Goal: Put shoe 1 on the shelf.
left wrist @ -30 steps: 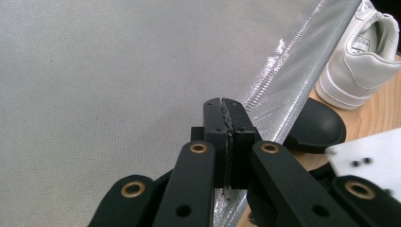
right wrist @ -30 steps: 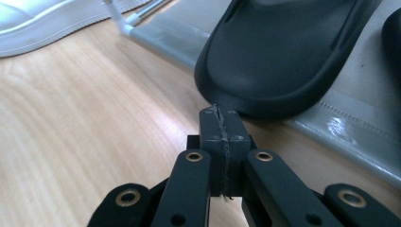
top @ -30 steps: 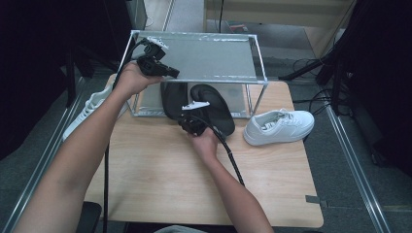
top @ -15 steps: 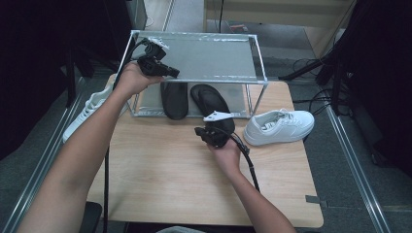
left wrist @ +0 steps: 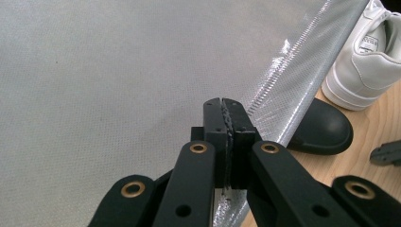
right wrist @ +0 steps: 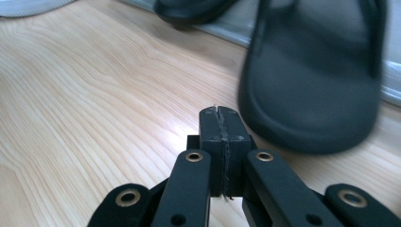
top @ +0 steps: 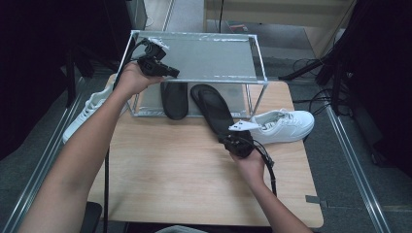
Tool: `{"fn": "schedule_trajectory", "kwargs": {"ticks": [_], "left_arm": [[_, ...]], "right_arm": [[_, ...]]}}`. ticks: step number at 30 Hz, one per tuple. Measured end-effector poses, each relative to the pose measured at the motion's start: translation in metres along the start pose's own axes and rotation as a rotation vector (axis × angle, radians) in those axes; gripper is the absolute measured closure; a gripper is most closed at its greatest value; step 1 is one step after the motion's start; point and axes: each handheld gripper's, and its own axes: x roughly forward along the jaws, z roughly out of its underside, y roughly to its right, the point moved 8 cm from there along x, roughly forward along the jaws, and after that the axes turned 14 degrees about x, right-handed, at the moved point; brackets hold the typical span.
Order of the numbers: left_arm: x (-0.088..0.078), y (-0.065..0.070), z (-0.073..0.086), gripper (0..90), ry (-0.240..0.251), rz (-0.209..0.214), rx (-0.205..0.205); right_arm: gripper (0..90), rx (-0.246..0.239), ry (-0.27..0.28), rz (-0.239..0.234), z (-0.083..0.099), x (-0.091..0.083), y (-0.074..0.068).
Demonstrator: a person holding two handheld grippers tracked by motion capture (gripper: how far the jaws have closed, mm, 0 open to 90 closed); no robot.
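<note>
Tools both pressed together, empty. Left tool (top: 171,73) hovered over far-left rack shelf (top: 214,56). Right tool (top: 232,141) sat near black slipper (top: 214,109), white sneaker (top: 284,125) right, on counter (top: 170,170).

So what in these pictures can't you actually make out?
- White sneaker on the left: high view, largely hidden behind the left forearm and the table edge.
- Left black slipper: high view, its far end hidden under the rack's shelf.
- Right black slipper: right gripper view, blurred and cut off by the top edge.
- White sneaker on the right: left gripper view, cut off by the right edge.
</note>
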Motion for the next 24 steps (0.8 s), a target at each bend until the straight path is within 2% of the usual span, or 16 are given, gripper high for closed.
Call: {"fn": "schedule_trajectory", "kwargs": {"ticks": [4,7,11,20,22,24], "left_arm": [[0.0,0.0,0.0,90.0,-0.002,0.001,-0.001],[0.0,-0.001,0.0,90.0,-0.004,0.0,0.002],[0.0,0.0,0.0,90.0,-0.007,-0.009,0.01],[0.0,0.0,0.0,90.0,-0.002,-0.005,0.002],[0.0,0.0,0.0,90.0,-0.001,-0.004,0.003],[0.0,0.0,0.0,90.0,-0.001,-0.003,0.005]], "right_arm": [[90.0,0.016,0.02,0.024,0.007,-0.012,0.014],[90.0,0.019,0.021,0.067,0.016,-0.016,0.026],[90.0,0.067,0.047,0.105,0.013,-0.016,0.042],[90.0,0.096,0.05,0.171,0.006,0.001,0.051],[90.0,0.098,0.055,0.163,0.004,0.004,0.052],[90.0,0.12,0.06,0.147,0.001,0.007,0.051]]}}
